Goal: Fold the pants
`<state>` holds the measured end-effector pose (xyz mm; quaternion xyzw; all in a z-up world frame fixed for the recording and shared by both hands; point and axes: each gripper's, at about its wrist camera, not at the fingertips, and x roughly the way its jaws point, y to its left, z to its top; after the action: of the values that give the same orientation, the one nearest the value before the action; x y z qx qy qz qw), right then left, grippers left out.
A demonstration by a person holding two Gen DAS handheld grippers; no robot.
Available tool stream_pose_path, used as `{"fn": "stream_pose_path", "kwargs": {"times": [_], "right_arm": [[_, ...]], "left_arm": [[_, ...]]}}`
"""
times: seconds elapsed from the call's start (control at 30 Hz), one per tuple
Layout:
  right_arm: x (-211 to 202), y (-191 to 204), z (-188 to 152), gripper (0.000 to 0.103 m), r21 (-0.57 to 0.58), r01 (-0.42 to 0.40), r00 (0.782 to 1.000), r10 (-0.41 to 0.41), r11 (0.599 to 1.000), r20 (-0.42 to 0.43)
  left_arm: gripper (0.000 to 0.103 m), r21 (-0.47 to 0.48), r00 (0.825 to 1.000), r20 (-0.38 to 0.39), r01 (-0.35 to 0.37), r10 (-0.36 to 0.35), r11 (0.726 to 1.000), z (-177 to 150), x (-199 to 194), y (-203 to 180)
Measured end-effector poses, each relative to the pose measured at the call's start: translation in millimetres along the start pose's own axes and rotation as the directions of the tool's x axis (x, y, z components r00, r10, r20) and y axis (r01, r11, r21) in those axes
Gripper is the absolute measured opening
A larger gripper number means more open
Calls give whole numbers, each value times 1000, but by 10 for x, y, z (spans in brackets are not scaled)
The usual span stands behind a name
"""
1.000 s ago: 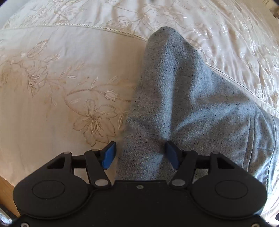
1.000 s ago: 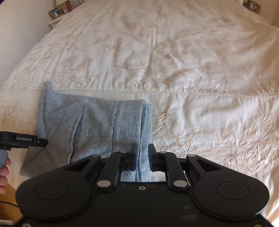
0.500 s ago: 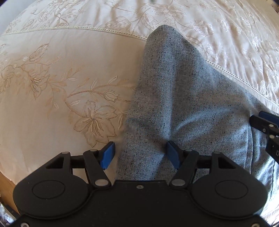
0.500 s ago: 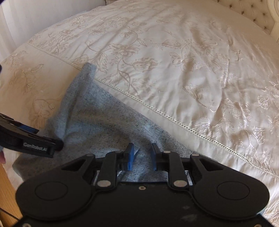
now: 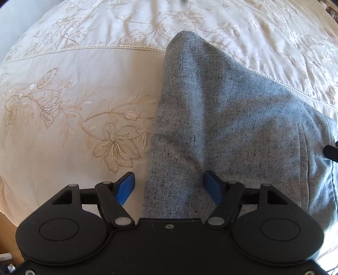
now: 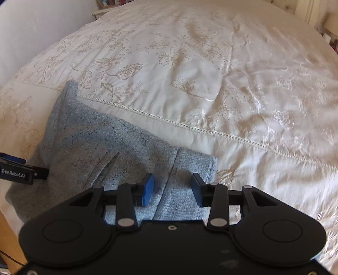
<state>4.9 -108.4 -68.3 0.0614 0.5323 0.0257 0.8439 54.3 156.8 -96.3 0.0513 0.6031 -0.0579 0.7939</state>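
Observation:
The folded grey speckled pants (image 5: 232,118) lie flat on the cream embroidered bedspread (image 5: 74,95). My left gripper (image 5: 170,187) hangs over their left edge, its jaws opening; cloth lies between the blue pads, and the left pad (image 5: 126,187) stands clear of it. In the right wrist view the pants (image 6: 101,152) lie at lower left, and my right gripper (image 6: 172,188) stands over their right end. Its jaws are opening, with cloth beneath them and neither pad pressing it. The left gripper's finger (image 6: 23,172) shows at the left edge.
The bedspread (image 6: 232,84) stretches far to the right and back. A wooden bed edge (image 6: 8,243) runs along the lower left. A bedside shelf (image 6: 105,6) stands beyond the far corner.
My right gripper dropped toward the pants and its jaws spread wide, letting go of the cloth edge they pinched. My left gripper's jaws widened slightly and its view shifted a little.

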Motion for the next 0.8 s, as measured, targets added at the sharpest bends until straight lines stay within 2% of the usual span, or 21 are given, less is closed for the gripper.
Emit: {"fn": "stream_pose_path", "kwargs": {"times": [0.13,0.3,0.5,0.7,0.8], "right_arm": [[-101,-231,-255,50,125,-40,999,42,991,-11],[-84,-484,-445,53,240,-93,995,101,966,-21],[129,-664,-374,55,339,-155,980,189,928,-67],[266,-734,-282,58,377,-226,965,260,898,-42],[343,-673,-224,60,388,-226,964,264,893,-45]], "left_arm": [[73,36,998,7,57,-58,998,-130,-48,-20],[77,85,998,36,55,-59,995,-191,-52,-70],[86,142,996,48,68,-76,987,58,79,-25],[100,149,991,29,123,-129,981,240,264,42],[103,157,986,15,162,-167,974,322,376,64]]}}
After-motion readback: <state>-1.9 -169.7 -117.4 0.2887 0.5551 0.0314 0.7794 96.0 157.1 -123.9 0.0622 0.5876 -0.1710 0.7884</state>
